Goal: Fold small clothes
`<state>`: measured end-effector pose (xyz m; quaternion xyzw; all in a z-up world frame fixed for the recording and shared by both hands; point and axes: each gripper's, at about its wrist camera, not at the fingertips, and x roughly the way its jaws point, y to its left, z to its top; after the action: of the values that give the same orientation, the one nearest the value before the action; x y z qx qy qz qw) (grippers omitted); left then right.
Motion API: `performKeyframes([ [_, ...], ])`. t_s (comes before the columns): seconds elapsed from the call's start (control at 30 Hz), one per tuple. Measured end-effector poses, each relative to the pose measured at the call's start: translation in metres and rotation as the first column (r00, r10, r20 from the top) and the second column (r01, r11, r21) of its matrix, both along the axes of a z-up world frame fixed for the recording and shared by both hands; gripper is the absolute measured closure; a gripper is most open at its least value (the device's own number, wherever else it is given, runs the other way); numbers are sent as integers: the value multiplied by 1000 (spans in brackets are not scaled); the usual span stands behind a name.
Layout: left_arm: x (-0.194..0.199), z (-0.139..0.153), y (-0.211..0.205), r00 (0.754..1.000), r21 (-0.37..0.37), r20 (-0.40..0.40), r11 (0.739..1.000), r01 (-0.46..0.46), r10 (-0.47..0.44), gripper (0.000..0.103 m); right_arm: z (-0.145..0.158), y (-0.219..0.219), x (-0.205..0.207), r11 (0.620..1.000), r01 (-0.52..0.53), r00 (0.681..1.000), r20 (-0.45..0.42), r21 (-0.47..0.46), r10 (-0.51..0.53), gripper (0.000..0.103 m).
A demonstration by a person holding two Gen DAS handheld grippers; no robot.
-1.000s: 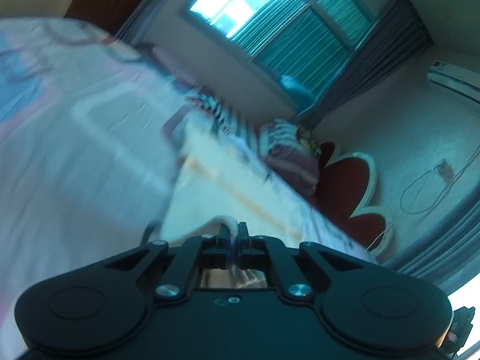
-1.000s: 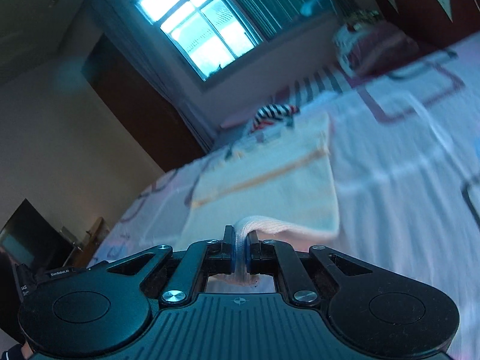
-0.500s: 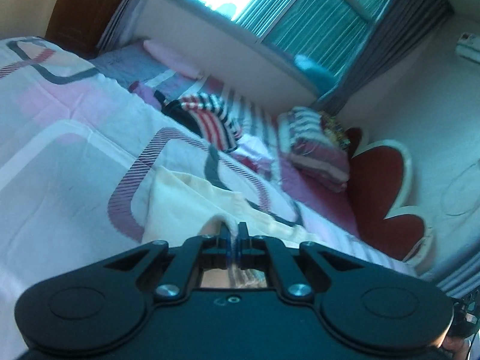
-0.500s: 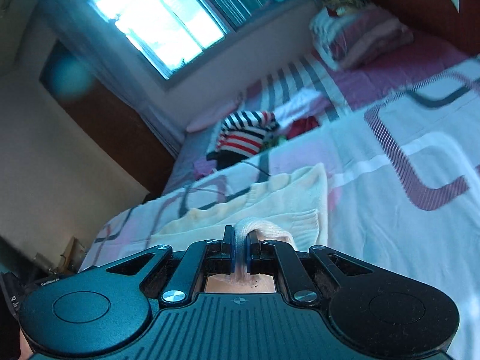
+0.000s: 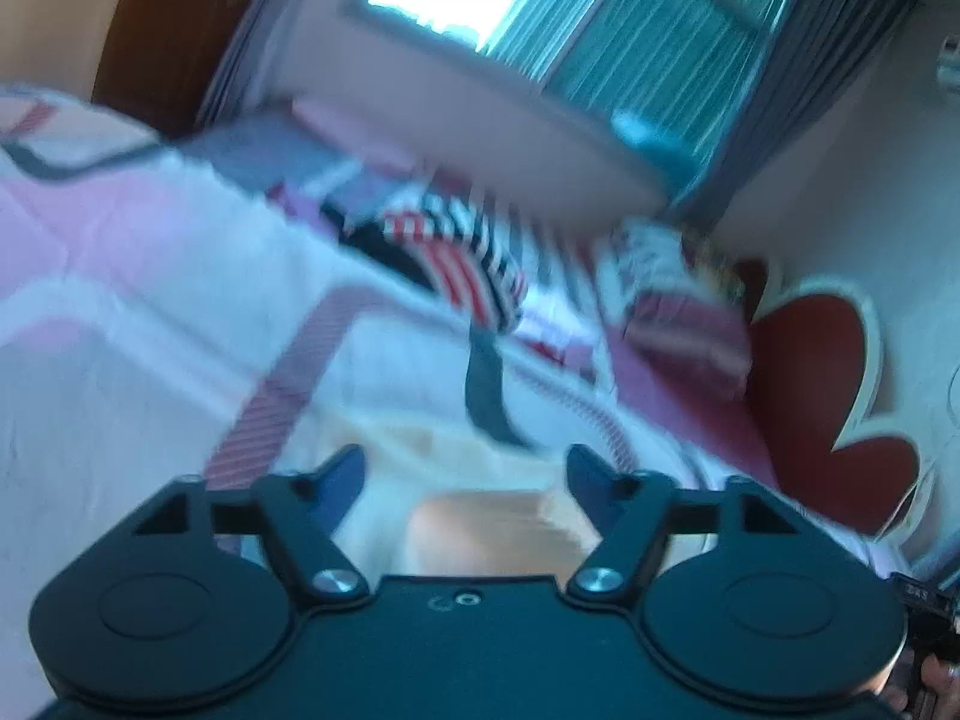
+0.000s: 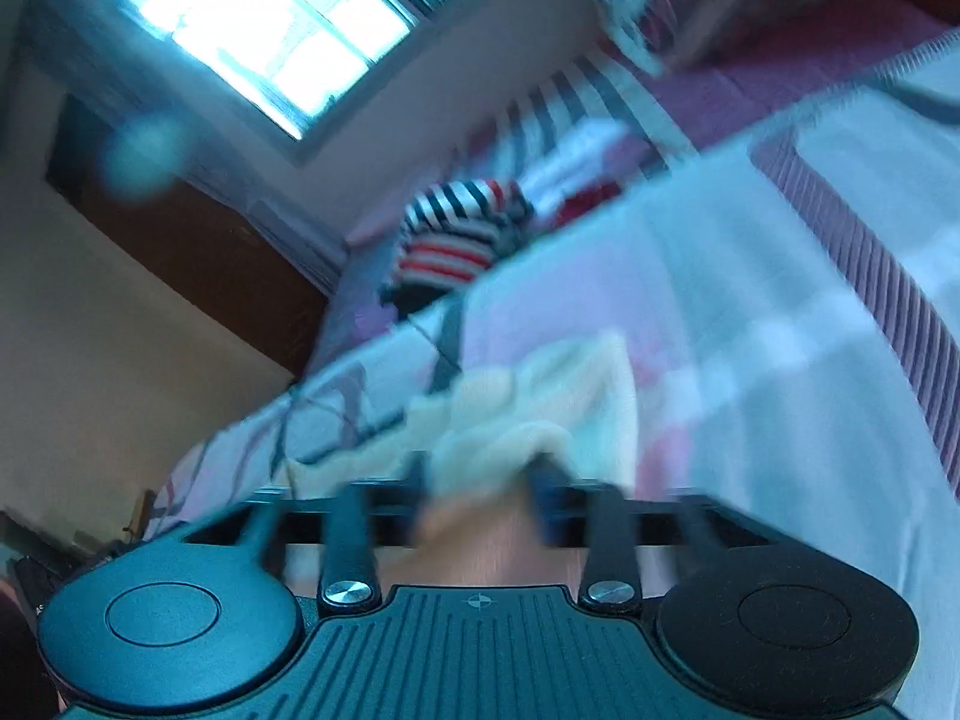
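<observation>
A cream knitted garment (image 5: 498,522) lies on the patterned bedspread (image 5: 120,330), folded over on itself. In the left wrist view my left gripper (image 5: 465,459) hangs just over its near edge. Its jaws are opening and stand wide apart, and the cloth lies loose below them. In the right wrist view the cream garment (image 6: 540,396) bunches up between the fingers of my right gripper (image 6: 483,480). Those jaws are opening too, and the blurred fingers stand apart on either side of the fold without pinching it.
A heap of striped clothes (image 5: 462,264) (image 6: 456,234) lies farther up the bed. Folded bedding (image 5: 678,300) sits by the red headboard (image 5: 828,396). A window and a dark wardrobe stand beyond the bed.
Both grippers, shut on the cream garment's edge a moment ago, have carried it forward and down across the bed. Both have now opened and let the cloth go.
</observation>
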<state>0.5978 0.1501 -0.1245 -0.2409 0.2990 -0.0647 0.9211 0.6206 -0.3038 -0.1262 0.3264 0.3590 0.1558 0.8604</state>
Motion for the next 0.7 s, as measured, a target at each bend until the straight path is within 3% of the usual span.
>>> performKeyframes([
  [0.07,-3,3,4,1000,1,20,1000,10,-10,29,6,-4,-4,999,32,998,62,-20,-31,37],
  [0.17,4,3,-1,996,115,-26,989,90,-88,39,11,-8,-5,997,14,996,88,-72,-8,38],
  [0.23,10,2,-7,989,185,-65,972,144,-134,43,12,-4,-3,991,-31,996,80,-127,41,47],
  [0.33,17,-4,-20,976,278,-106,937,212,-189,50,6,11,5,968,-86,994,42,-236,99,51],
  [0.4,21,-12,-29,965,323,-139,911,257,-223,58,2,24,7,940,-124,991,16,-319,136,61],
  [0.47,21,-16,-35,962,369,-142,889,270,-233,62,-7,41,11,907,-148,987,0,-394,162,85],
  [0.5,19,-17,-36,964,382,-137,885,265,-229,68,-10,47,10,894,-155,985,3,-421,172,91],
  [0.53,17,-16,-36,966,375,-130,891,256,-223,92,-9,49,9,888,-161,984,4,-431,181,97],
  [0.57,15,-15,-34,971,367,-116,900,236,-207,101,-10,52,7,881,-158,983,11,-446,182,101],
  [0.7,-7,-4,-28,987,342,35,930,138,-159,101,-7,57,-4,860,-119,978,93,-497,189,101],
])
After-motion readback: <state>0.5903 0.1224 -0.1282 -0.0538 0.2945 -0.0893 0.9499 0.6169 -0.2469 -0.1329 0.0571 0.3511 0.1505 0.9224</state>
